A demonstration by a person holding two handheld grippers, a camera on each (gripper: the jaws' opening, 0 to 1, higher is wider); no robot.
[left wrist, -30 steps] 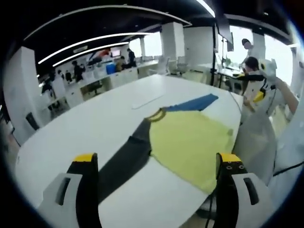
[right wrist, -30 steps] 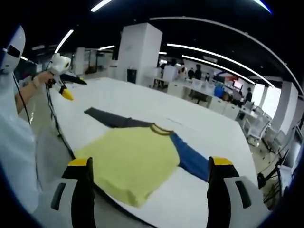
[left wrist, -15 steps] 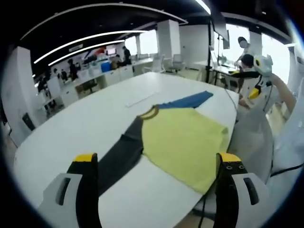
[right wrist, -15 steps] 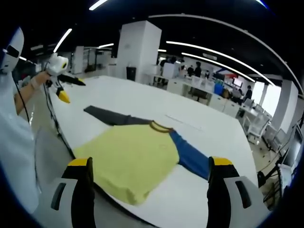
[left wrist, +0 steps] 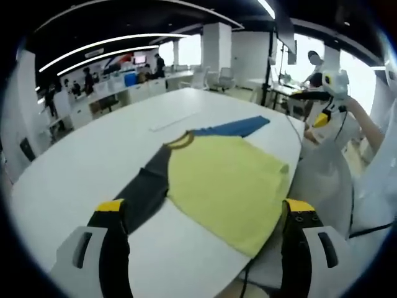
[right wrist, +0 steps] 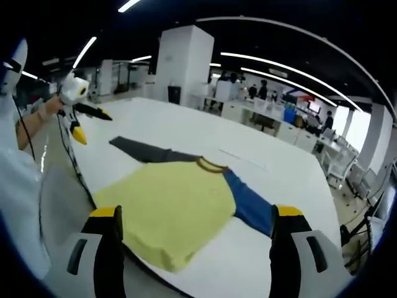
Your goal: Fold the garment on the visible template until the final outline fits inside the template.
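On the white bench point(left wrist: 80, 161), near its rounded edge, the garment point(left wrist: 229, 183) lies spread flat, its yellow body hanging slightly over the rim. One sleeve is dark grey point(left wrist: 146, 192) and the other is blue point(left wrist: 232, 127), each stretched out to a side, and the collar faces the far middle of the bench. A thin pale strip point(left wrist: 175, 121) lies on the bench just beyond the collar. The left claw point(left wrist: 201, 239) hovers above the near edge, released, its two yellow-tipped jaws wide apart with nothing between them. The right claw point(right wrist: 195, 239) is likewise released and empty, held off the garment. In the right gripper view a person's hand point(right wrist: 46, 108) holds the left claw out over the bench edge. Desks and people stand far behind.
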